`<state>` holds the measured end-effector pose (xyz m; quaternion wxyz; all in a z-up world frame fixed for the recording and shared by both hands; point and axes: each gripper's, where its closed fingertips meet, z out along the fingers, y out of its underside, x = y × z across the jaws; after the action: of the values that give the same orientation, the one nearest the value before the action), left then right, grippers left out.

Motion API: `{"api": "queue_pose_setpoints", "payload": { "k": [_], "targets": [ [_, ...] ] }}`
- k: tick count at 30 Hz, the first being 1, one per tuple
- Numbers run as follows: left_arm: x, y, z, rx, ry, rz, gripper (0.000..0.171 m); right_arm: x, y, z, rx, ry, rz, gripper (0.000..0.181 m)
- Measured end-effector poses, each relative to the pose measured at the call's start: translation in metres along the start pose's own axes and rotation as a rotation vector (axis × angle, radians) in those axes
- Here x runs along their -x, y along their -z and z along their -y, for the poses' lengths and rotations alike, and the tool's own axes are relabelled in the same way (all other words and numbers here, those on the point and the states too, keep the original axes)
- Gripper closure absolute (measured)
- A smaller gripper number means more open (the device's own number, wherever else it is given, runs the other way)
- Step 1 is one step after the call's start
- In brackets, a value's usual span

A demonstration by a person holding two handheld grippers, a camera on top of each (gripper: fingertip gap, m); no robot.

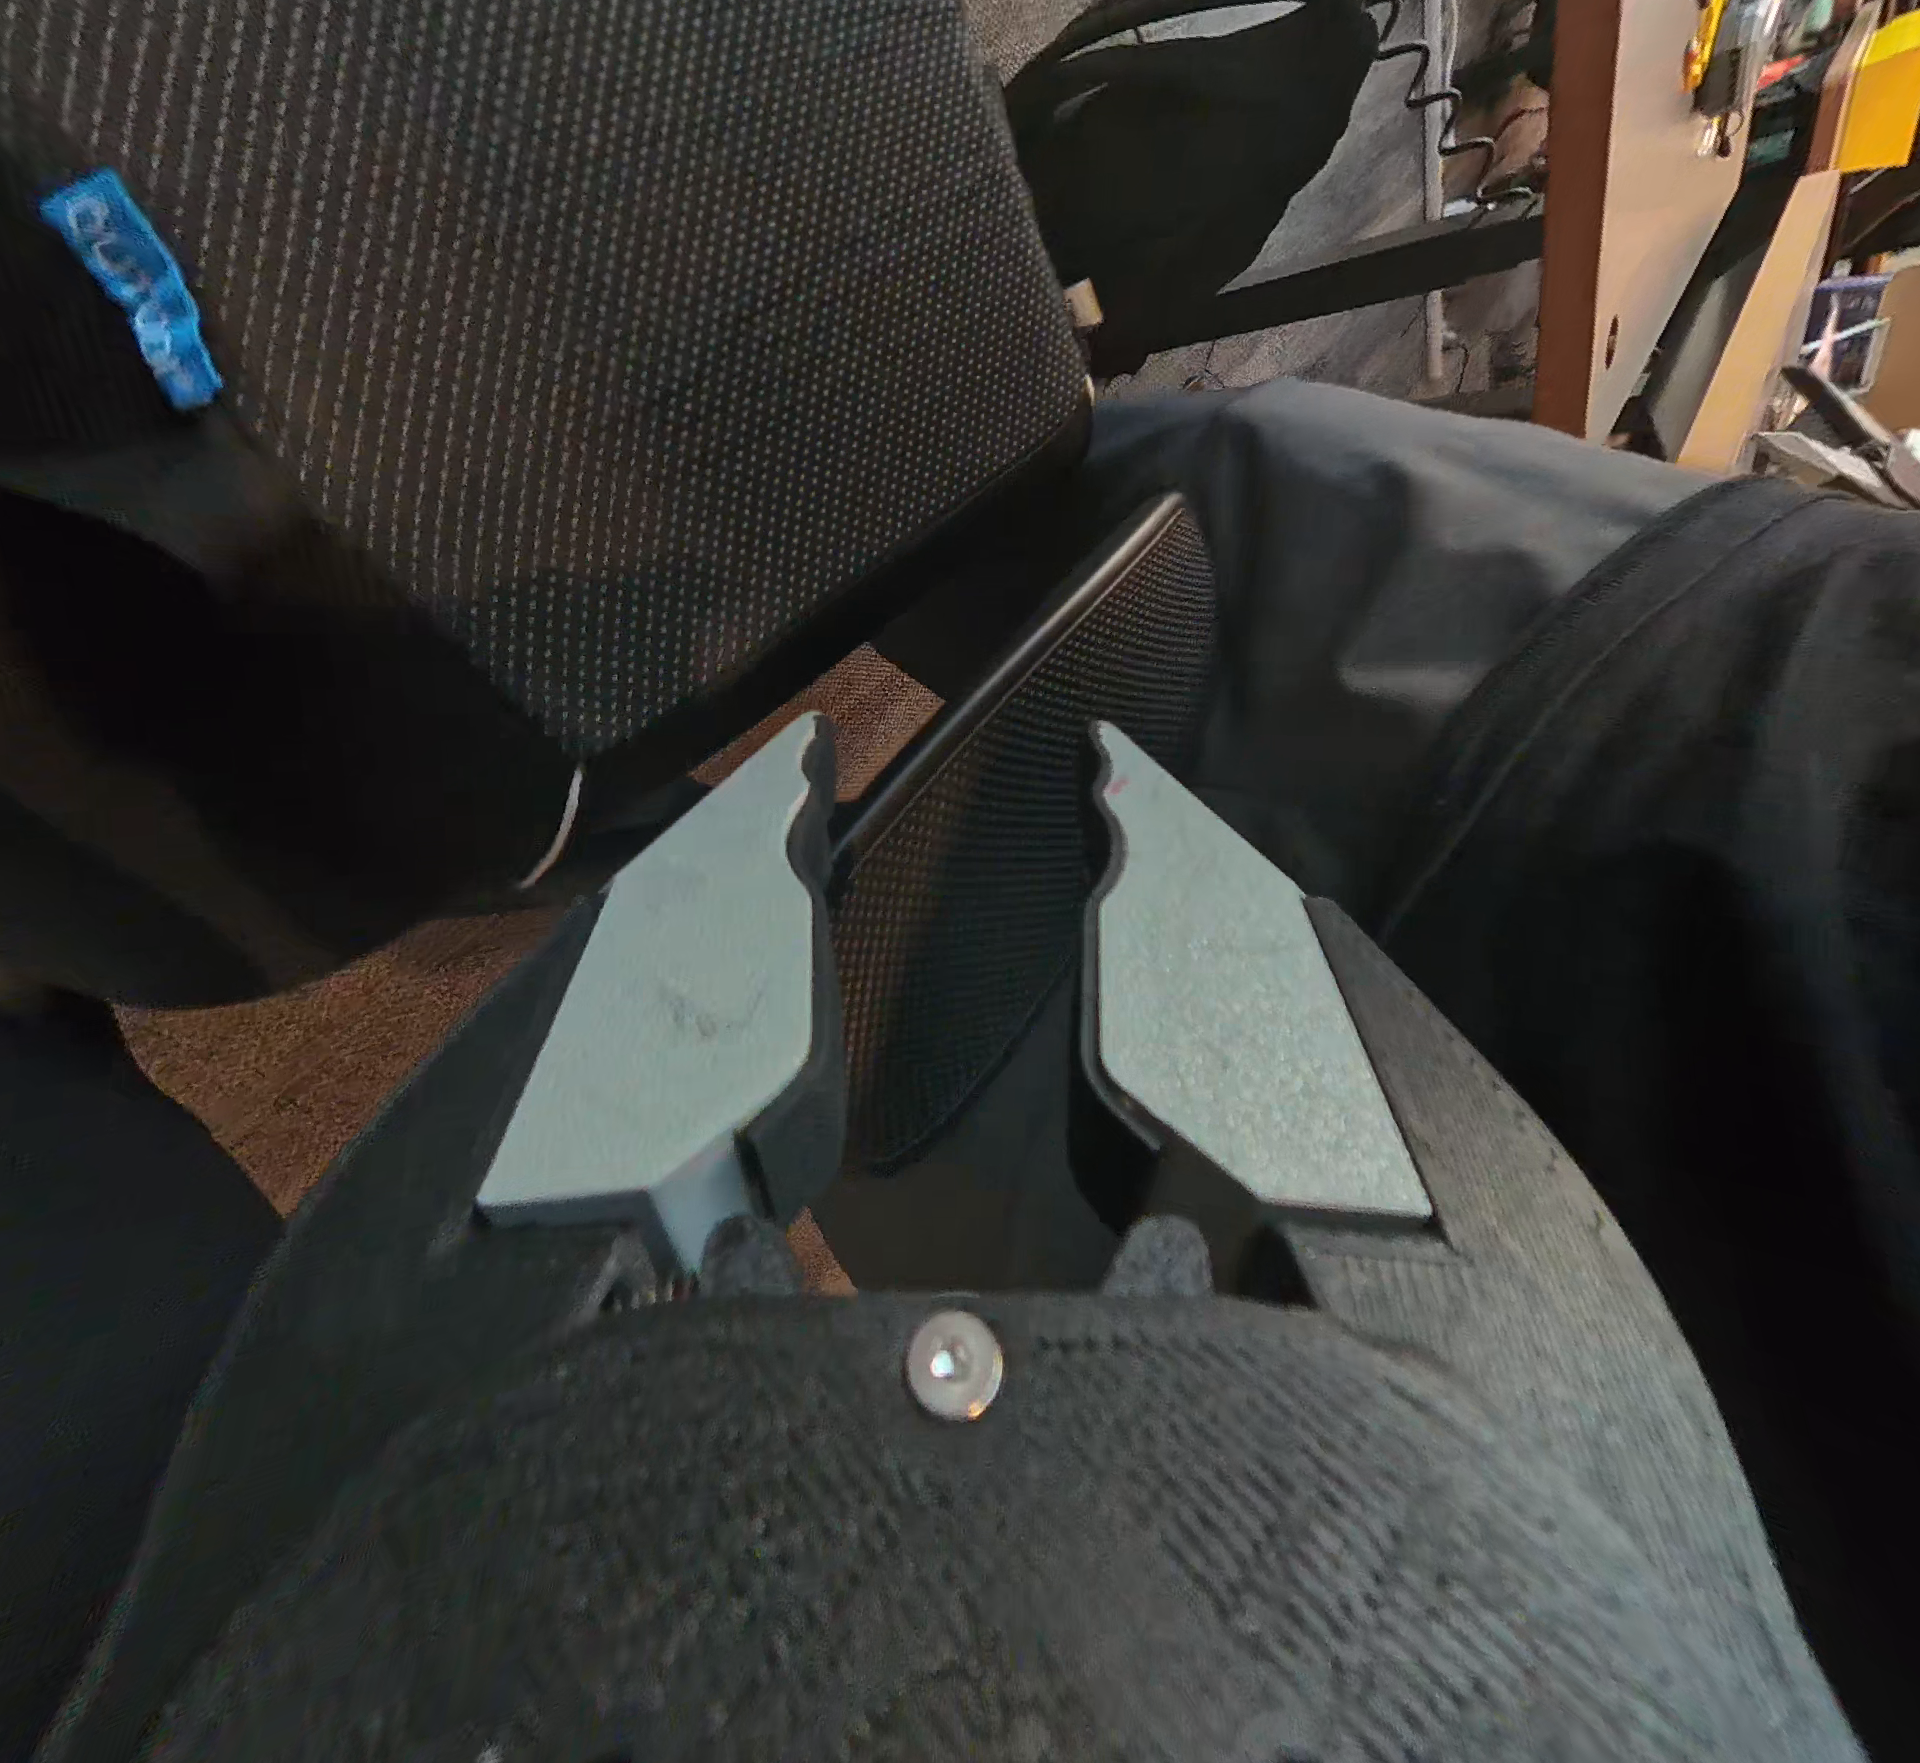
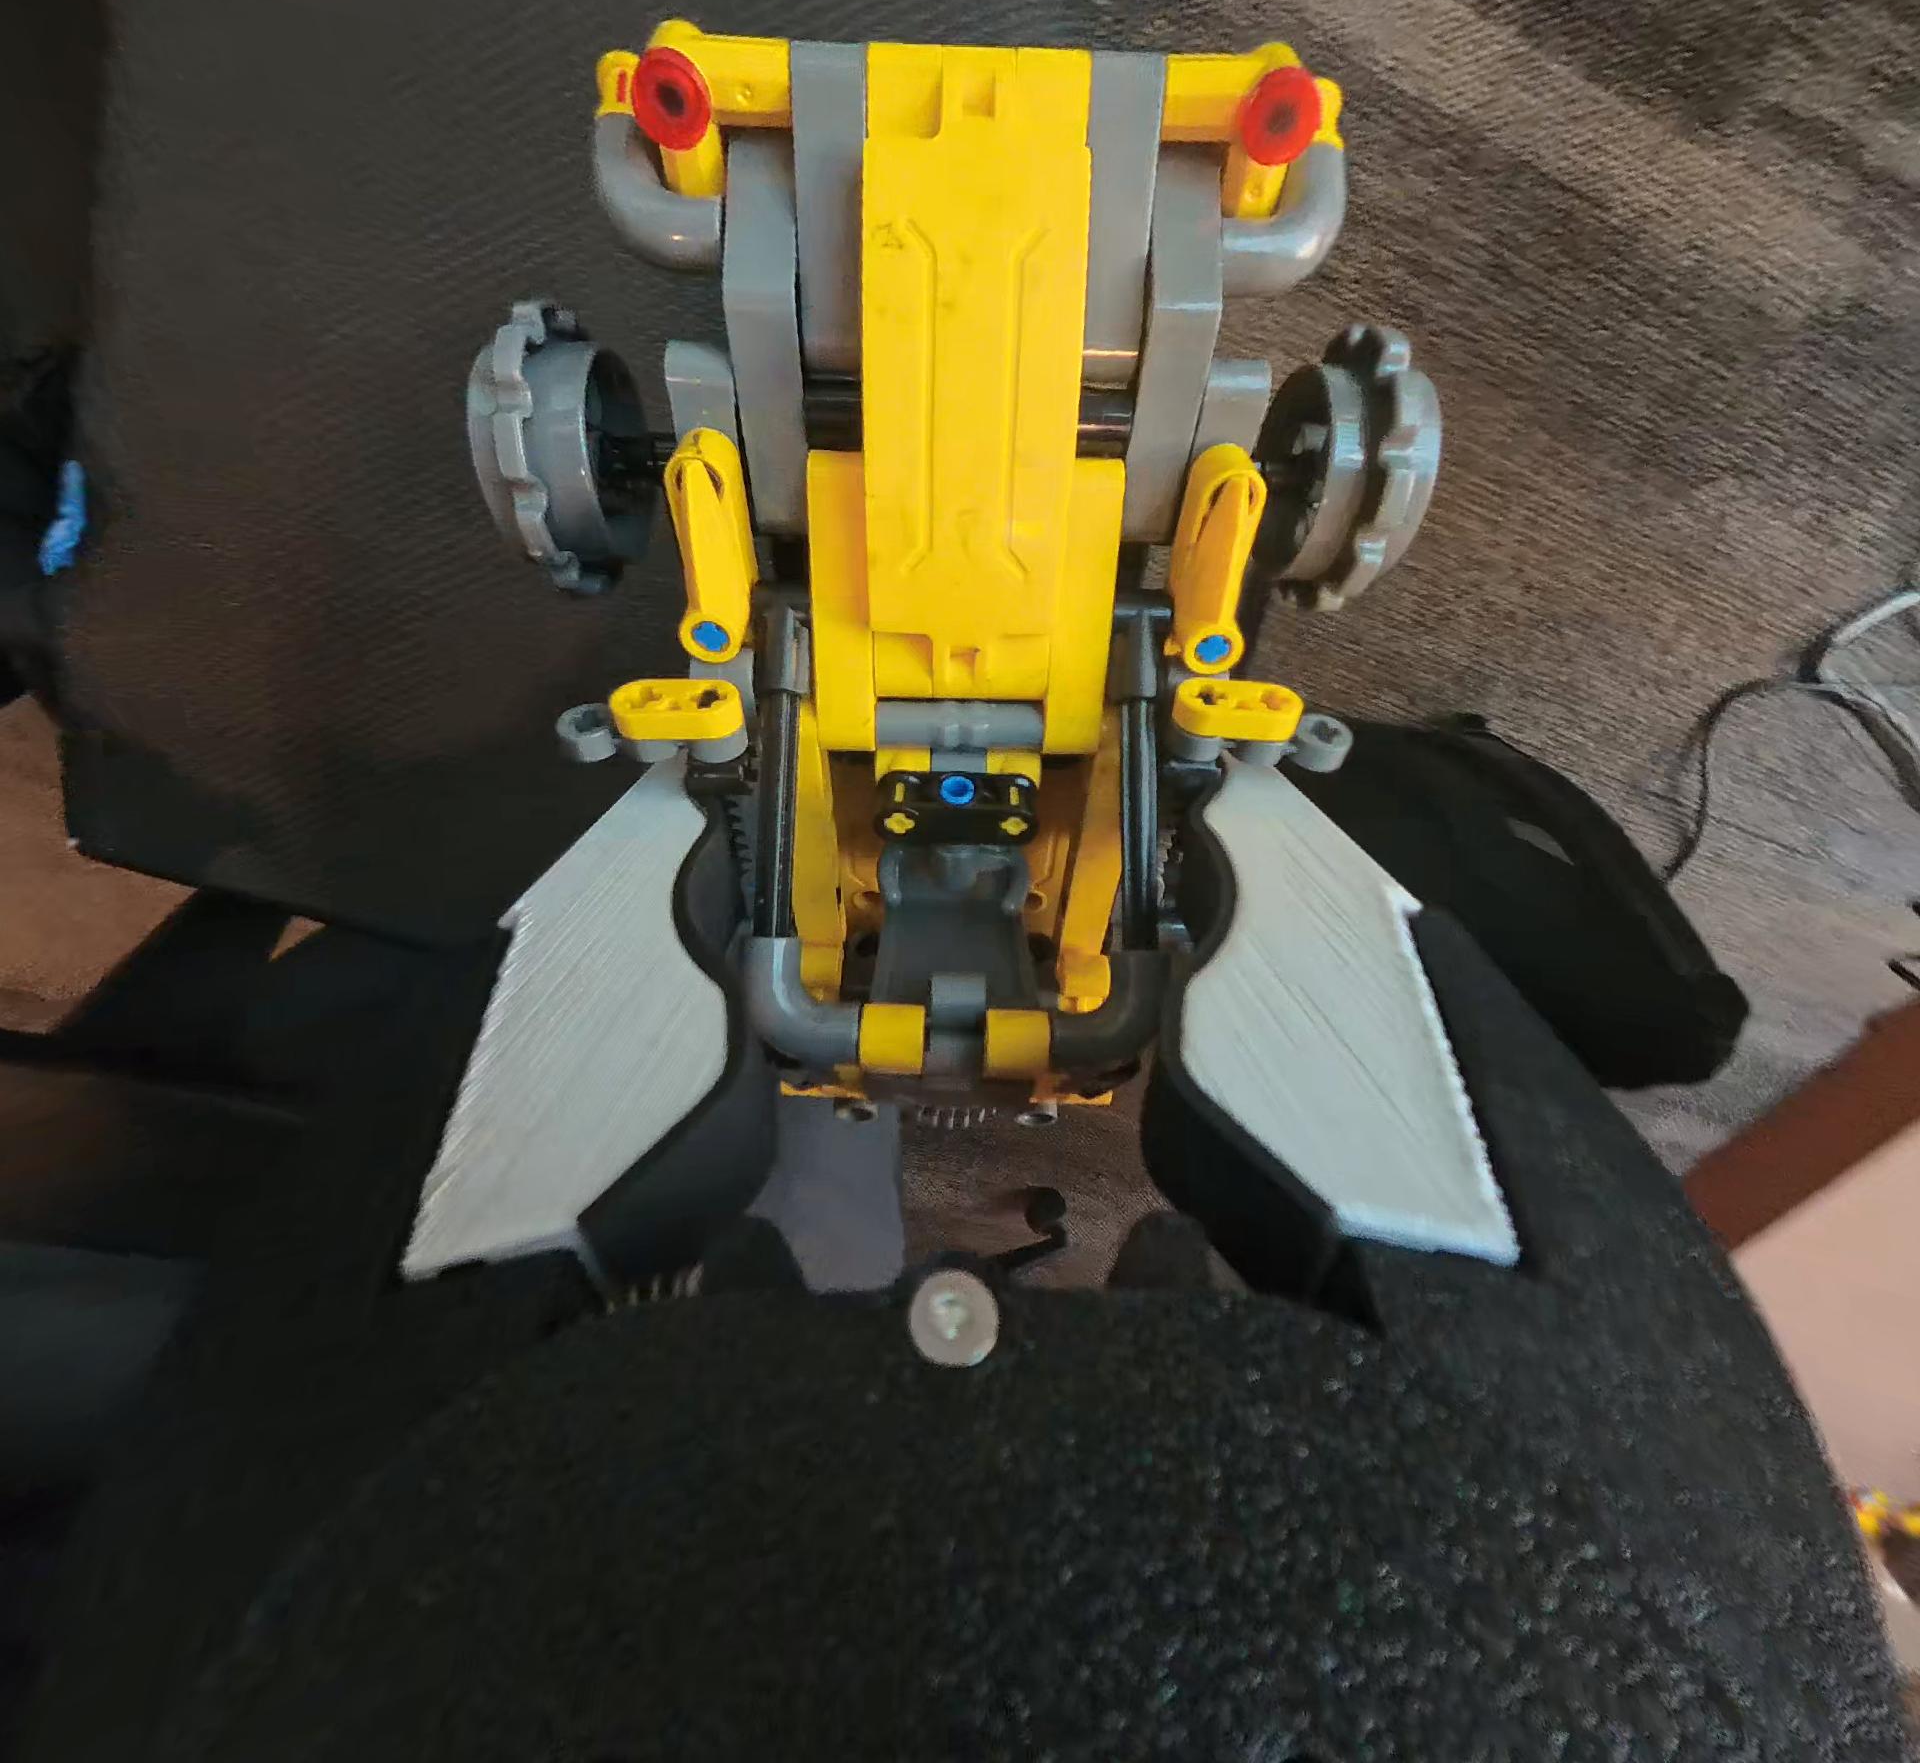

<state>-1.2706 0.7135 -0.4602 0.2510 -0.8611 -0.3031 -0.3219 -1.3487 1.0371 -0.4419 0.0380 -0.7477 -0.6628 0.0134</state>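
Note:
In the right wrist view my right gripper (image 2: 956, 809) is shut on a yellow and grey brick-built toy vehicle (image 2: 966, 383), gripping its near end between both fingers. The vehicle points away from me, with two red round studs (image 2: 670, 98) at its far end and a bare grey wheel hub (image 2: 545, 456) on each side. In the left wrist view my left gripper (image 1: 961, 757) is open and holds nothing. Its grey fingers (image 1: 686, 975) straddle a black mesh panel with a thin dark rim (image 1: 997, 840), beside a person's dark trouser leg (image 1: 1558, 674).
A black mesh office chair seat (image 1: 520, 259) with a blue tag (image 1: 130, 285) fills the upper left of the left wrist view. Grey carpet, a chair base (image 1: 1195, 103), coiled cables and a brown desk leg (image 1: 1590, 134) lie behind. Cables (image 2: 1818, 674) cross the carpet at the right. My hands' fingertips stand some 35 centimeters from each other.

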Motion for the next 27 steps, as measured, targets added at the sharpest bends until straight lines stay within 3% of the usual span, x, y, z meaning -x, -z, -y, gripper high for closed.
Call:
{"api": "queue_pose_setpoints", "payload": {
  "k": [6,13,20,27],
  "targets": [
    [-0.008,-0.009,0.015,0.032,-0.041,-0.009,0.128,-0.098,0.041,-0.037,-0.002,-0.09,-0.107,0.098],
    [-0.01,-0.02,0.022,0.06,0.006,-0.012,0.129,-0.222,0.066,-0.121,0.069,-0.227,-0.214,0.098],
    [-0.014,-0.035,0.028,0.099,0.056,0.023,0.13,-0.311,0.06,-0.206,0.151,-0.35,-0.249,0.097],
    [-0.032,-0.056,0.038,0.183,0.073,0.053,0.132,-0.367,0.036,-0.272,0.217,-0.436,-0.201,0.098]
  ]
}}
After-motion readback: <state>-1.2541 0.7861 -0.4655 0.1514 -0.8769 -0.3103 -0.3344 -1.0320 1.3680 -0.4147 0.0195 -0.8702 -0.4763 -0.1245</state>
